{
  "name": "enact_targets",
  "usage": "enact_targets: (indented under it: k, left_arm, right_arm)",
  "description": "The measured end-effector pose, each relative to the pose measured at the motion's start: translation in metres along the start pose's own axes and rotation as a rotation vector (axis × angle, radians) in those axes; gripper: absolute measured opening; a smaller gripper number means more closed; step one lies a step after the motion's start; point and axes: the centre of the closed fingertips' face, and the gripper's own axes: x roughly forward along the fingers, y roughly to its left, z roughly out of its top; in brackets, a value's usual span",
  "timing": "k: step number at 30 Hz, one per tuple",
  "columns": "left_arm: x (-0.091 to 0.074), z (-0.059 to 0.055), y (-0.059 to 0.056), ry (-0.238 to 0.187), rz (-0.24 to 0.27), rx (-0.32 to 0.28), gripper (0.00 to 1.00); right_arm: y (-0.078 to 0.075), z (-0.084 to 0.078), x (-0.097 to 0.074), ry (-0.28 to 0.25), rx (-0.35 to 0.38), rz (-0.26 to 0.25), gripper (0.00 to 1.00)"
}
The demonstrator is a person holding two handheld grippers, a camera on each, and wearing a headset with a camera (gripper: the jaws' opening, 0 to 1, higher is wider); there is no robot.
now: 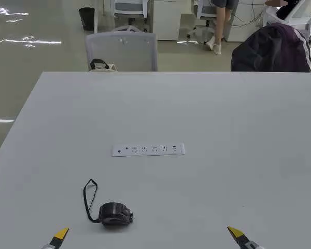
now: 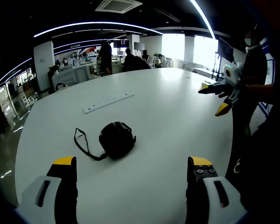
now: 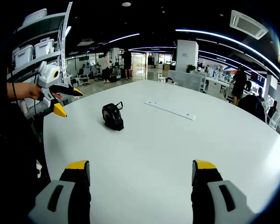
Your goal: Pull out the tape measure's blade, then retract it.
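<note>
In the head view the tape measure lies on the white table, nearer the person than the power strip. In the left gripper view the left gripper has its jaws spread wide, empty, the tape measure just ahead. In the right gripper view the right gripper is equally spread and empty, the tape measure farther off.

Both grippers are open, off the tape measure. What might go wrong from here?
1. The tape measure lies loose on the table; unless one gripper clamps the case, pulling the blade may drag it.
2. Its strap loops out on the side of the left gripper, so a jaw may snag it.
3. The blade's hook is too small to see, so the right gripper may approach the wrong end.
</note>
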Motion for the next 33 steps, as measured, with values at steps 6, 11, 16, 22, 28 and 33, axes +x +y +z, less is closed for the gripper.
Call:
enact_targets:
  k: [6, 11, 16, 22, 28, 33]
  left_arm:
    - [0.001, -0.001, 0.000, 0.002, -0.002, 0.002, 0.98]
    - [0.001, 0.001, -0.001, 0.002, -0.004, 0.005, 0.97]
    - [0.001, 0.002, -0.001, 0.004, -0.014, 0.012, 0.93]
    - [0.002, 0.003, -0.005, 0.007, -0.039, 0.033, 0.89]
    - [0.003, 0.005, -0.003, 0.015, -0.065, 0.053, 0.81]
    - [0.006, 0.007, -0.004, 0.014, -0.105, 0.099, 0.67]
  right_arm:
    - [0.001, 0.002, 0.000, -0.004, 0.002, 0.004, 0.92]
    - [0.002, 0.002, 0.000, 0.000, -0.003, 0.007, 0.92]
    - [0.002, 0.004, 0.001, -0.006, -0.009, 0.018, 0.91]
    - [0.001, 0.004, 0.002, -0.003, -0.012, 0.022, 0.90]
    - [0.003, 0.003, 0.003, 0.007, -0.019, 0.046, 0.87]
    - [0.011, 0.003, 0.006, 0.012, -0.041, 0.113, 0.78]
